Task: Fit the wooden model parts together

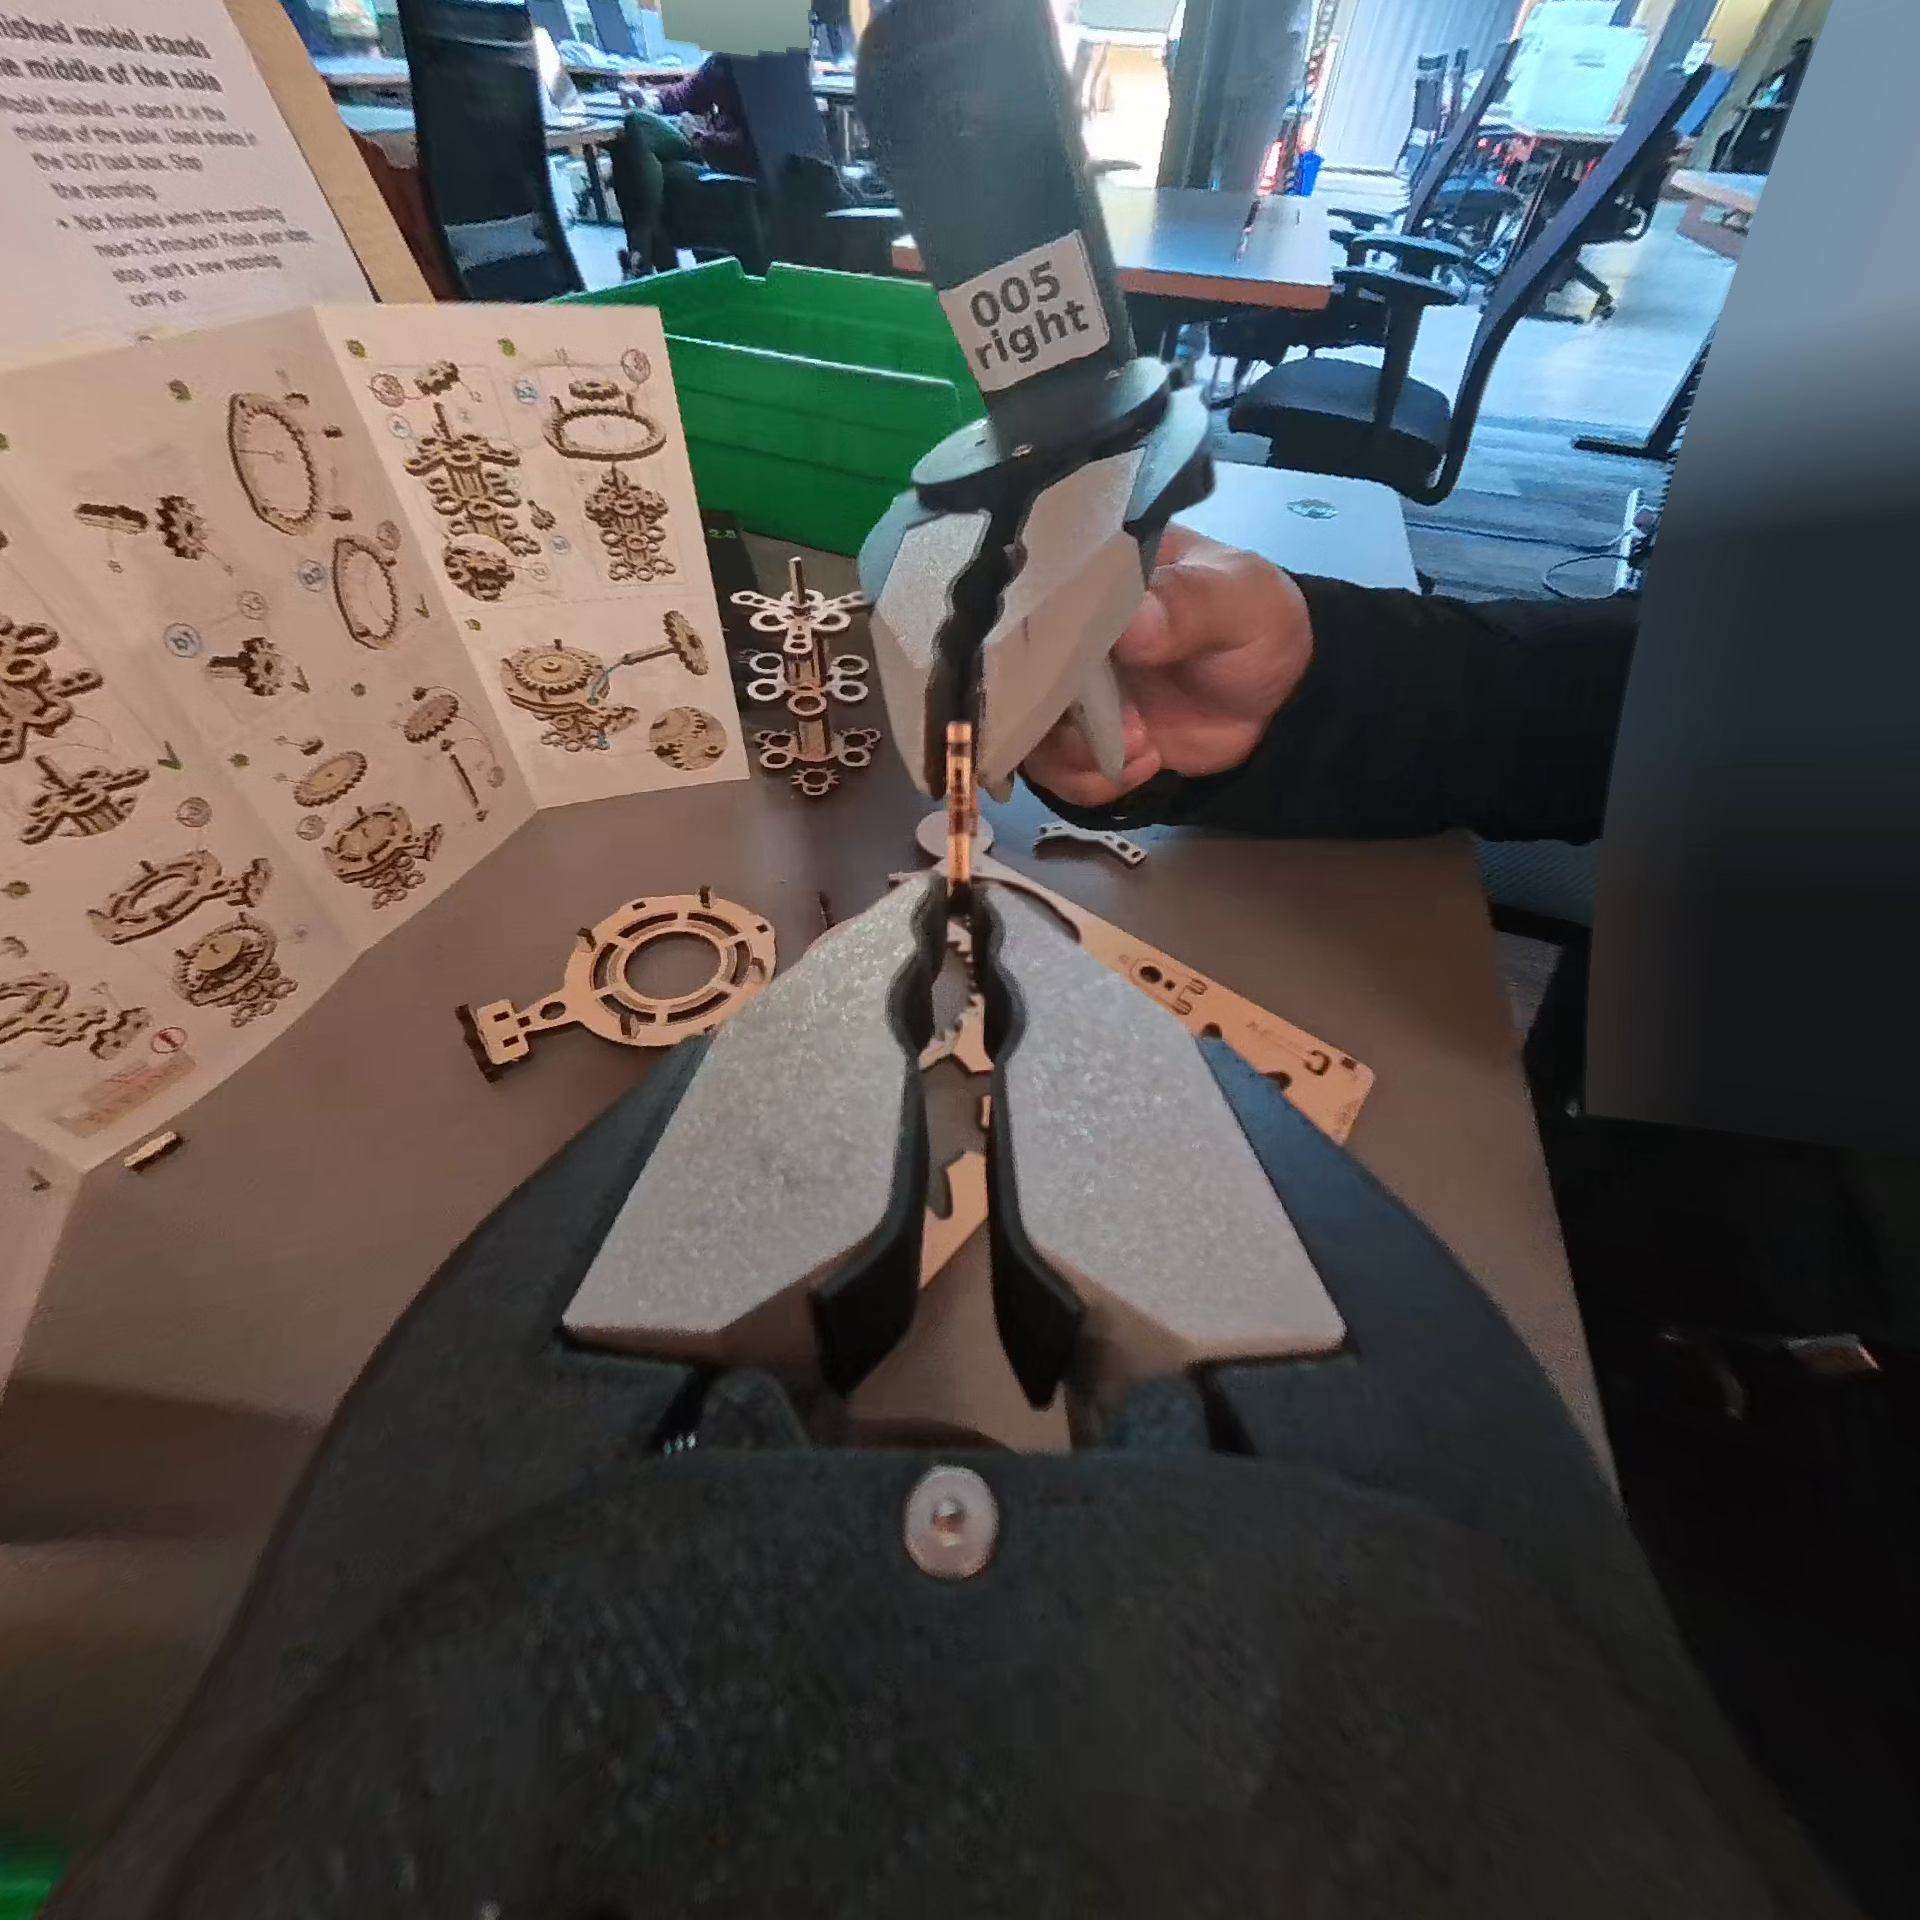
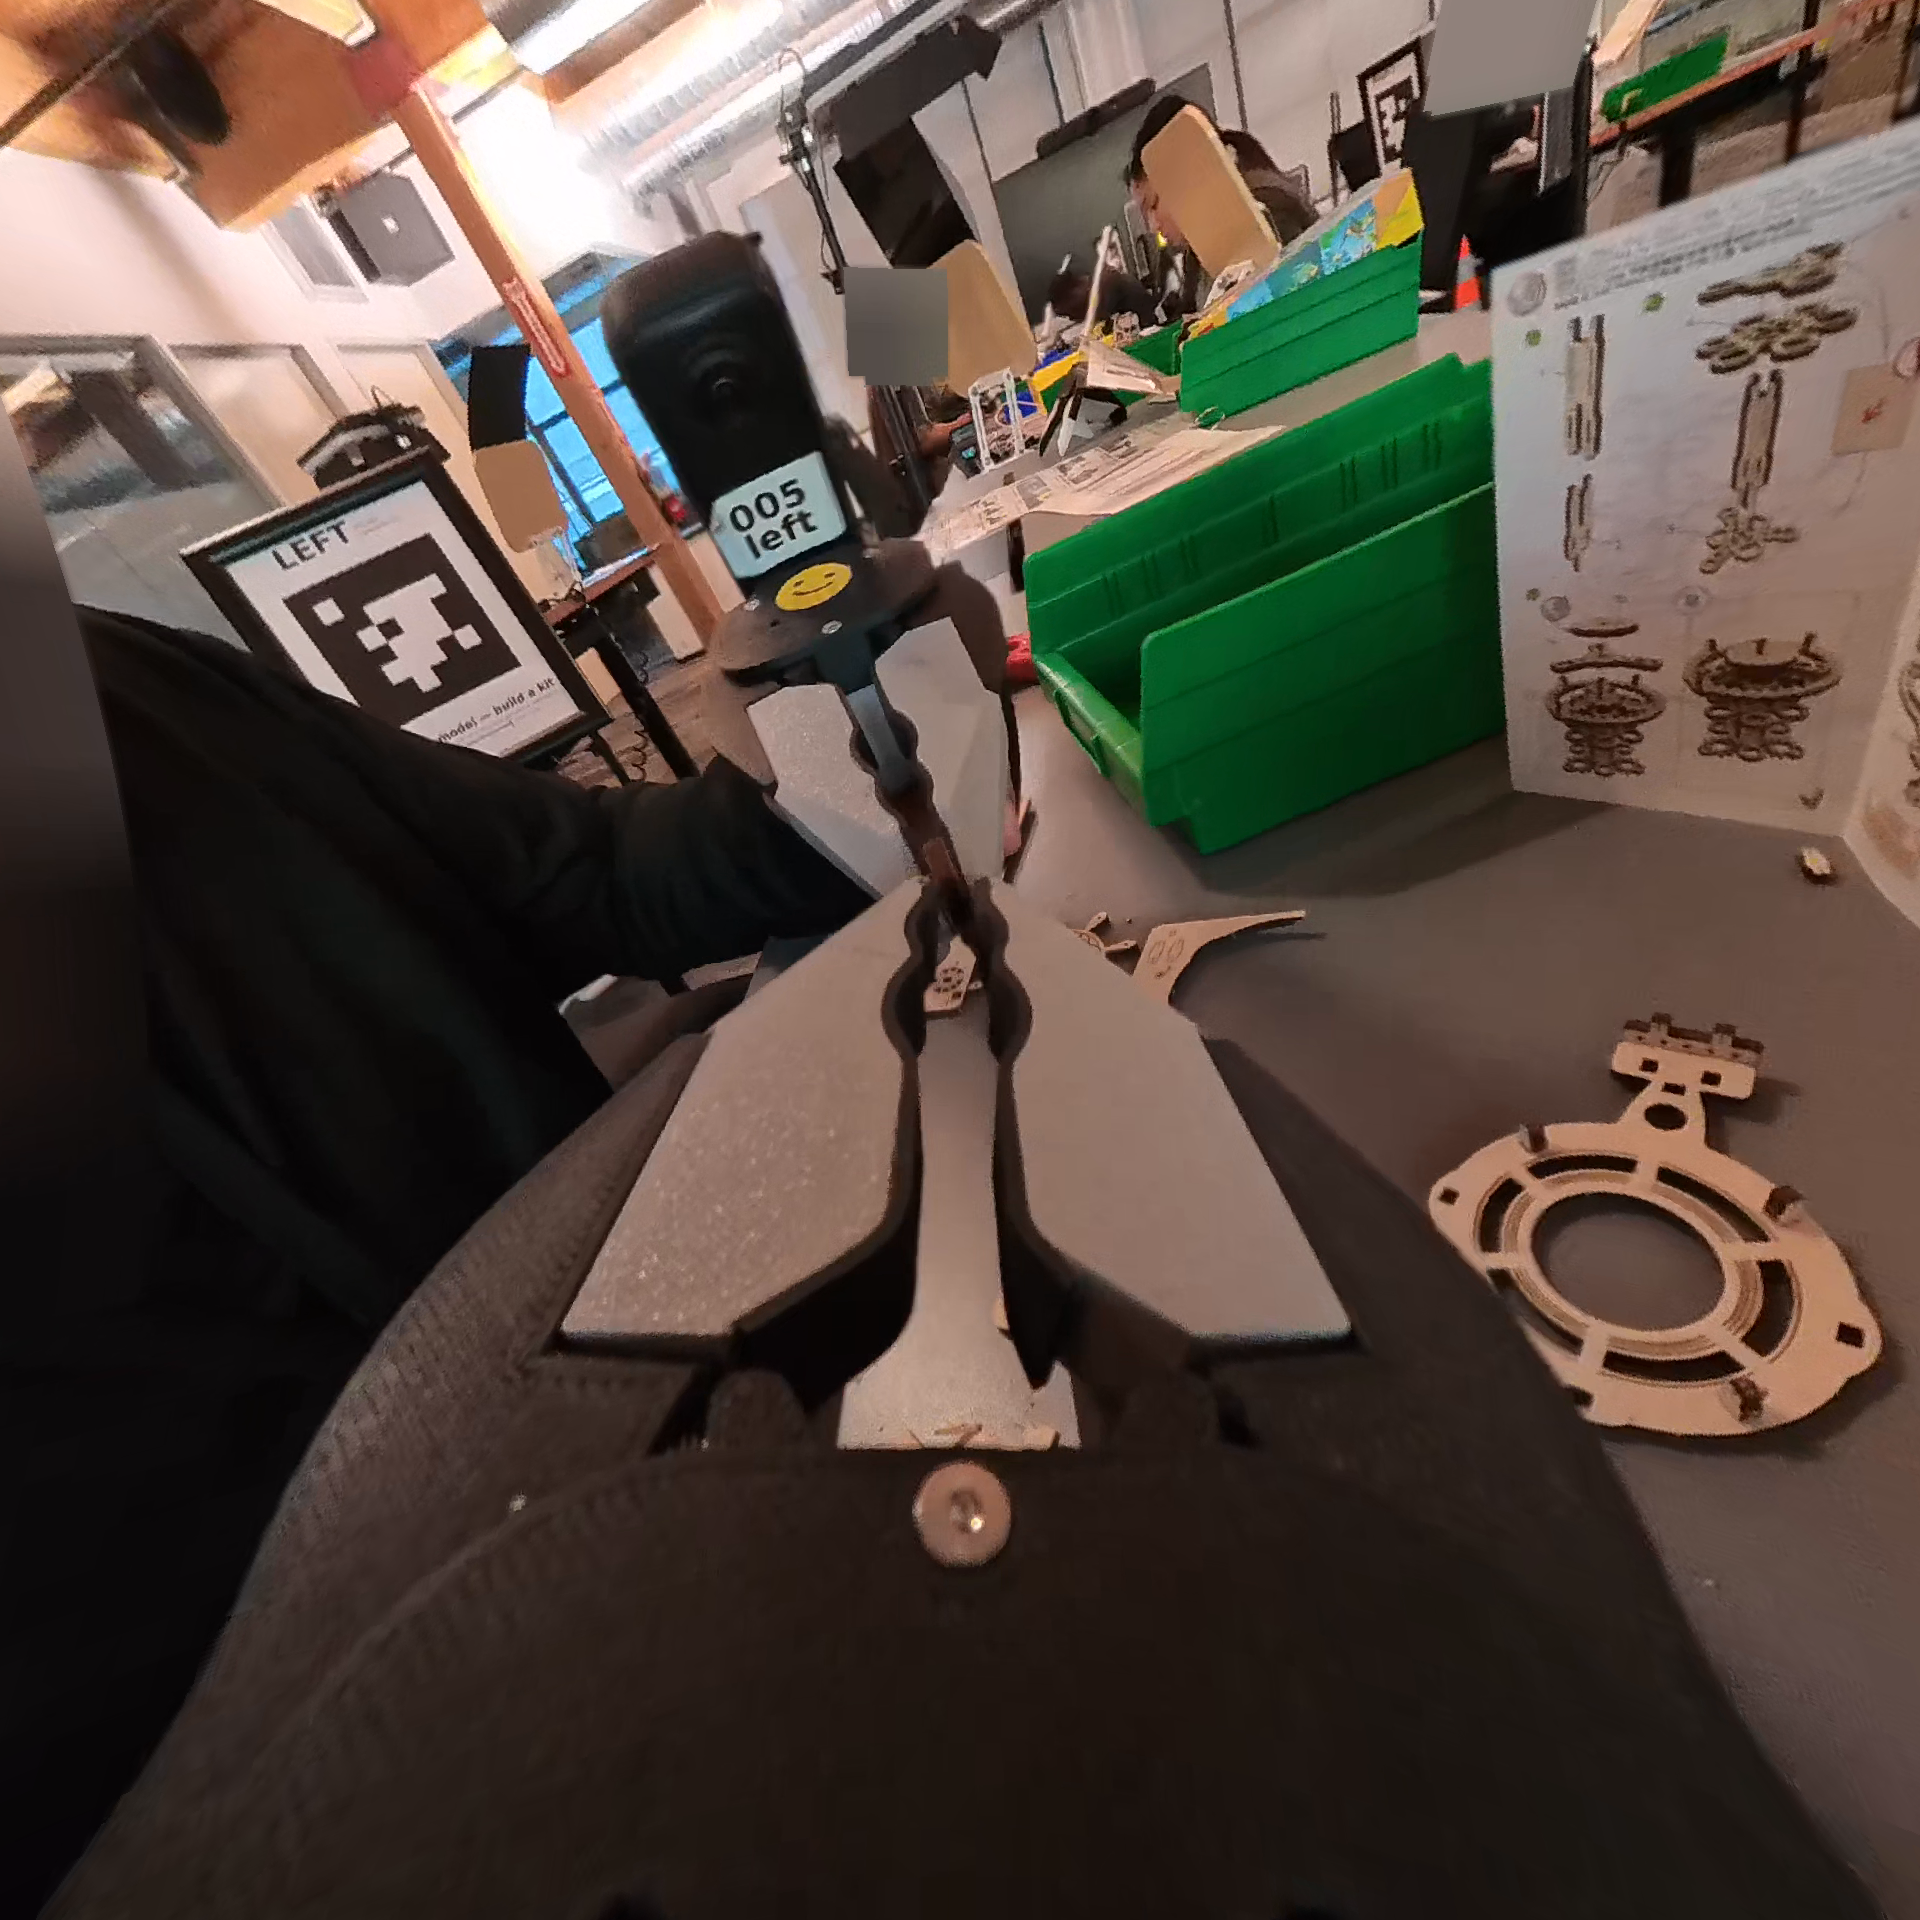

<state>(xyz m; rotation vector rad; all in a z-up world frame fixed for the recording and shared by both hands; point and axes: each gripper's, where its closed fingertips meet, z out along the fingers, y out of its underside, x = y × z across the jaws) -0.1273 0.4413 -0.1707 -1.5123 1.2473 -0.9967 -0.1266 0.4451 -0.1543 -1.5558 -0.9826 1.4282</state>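
Observation:
A thin wooden part (image 1: 958,821), seen edge-on, spans between my two grippers above the table. My left gripper (image 1: 958,909) is shut on its near end. My right gripper (image 1: 961,774) comes down from above and is shut on its far end. In the right wrist view the part (image 2: 940,868) looks dark between my right gripper (image 2: 951,912) and the left gripper (image 2: 933,847), which meet tip to tip. A ring-shaped wooden plate with pegs (image 1: 665,971) lies flat on the table; it also shows in the right wrist view (image 2: 1652,1268). A built-up wooden tower of ringed tiers (image 1: 805,686) stands behind.
A punched wooden sheet (image 1: 1226,1029) lies under the grippers. A folded instruction leaflet (image 1: 312,675) stands at the left. A green bin (image 1: 810,395) sits behind. Small loose pieces (image 1: 1091,842) and scraps (image 2: 1216,940) lie on the grey table (image 1: 416,1195). A hand (image 1: 1205,665) holds the right gripper.

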